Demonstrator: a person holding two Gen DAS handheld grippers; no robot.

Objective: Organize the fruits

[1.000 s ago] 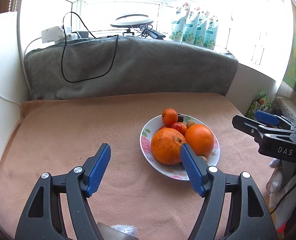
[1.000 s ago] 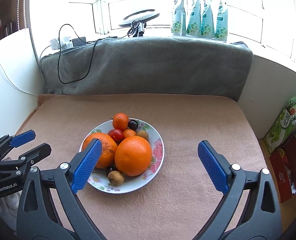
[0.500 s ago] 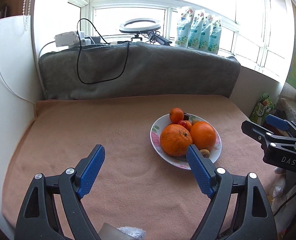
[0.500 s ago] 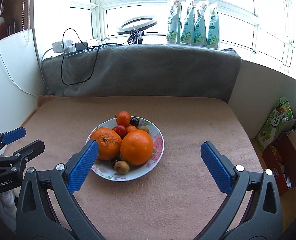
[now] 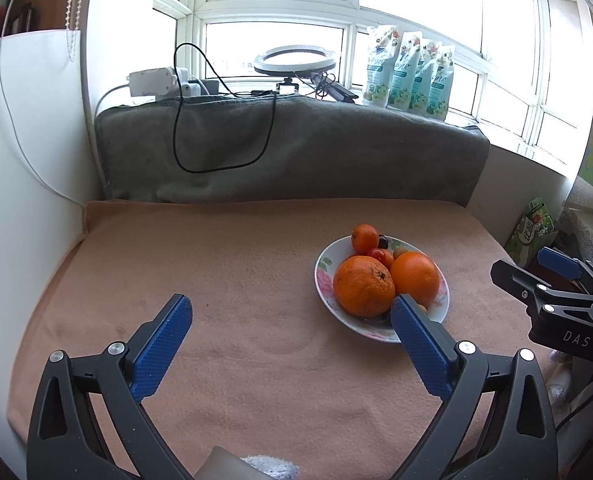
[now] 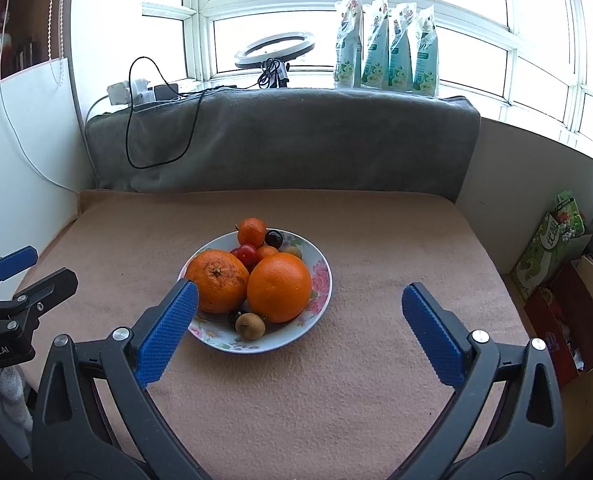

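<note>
Fruits piled in one flowered plate

Fruits sat heaped on the plate point(image 6: 320, 280) ahead of our tools: two big oranges point(image 6: 279, 286), a small mandarin point(image 6: 251, 232), a kiwi point(image 6: 250, 325). We held the left tool point(image 5: 291, 336) and right tool point(image 6: 299, 322) spread wide, gripping nothing, above the peach-covered counter point(image 6: 376, 248).

Daylight floods your frames from the overexposed window point(image 6: 280, 4) behind; fisheye bending curves the edges, corners vignette dark, and focus holds sharp mid-frame.
</note>
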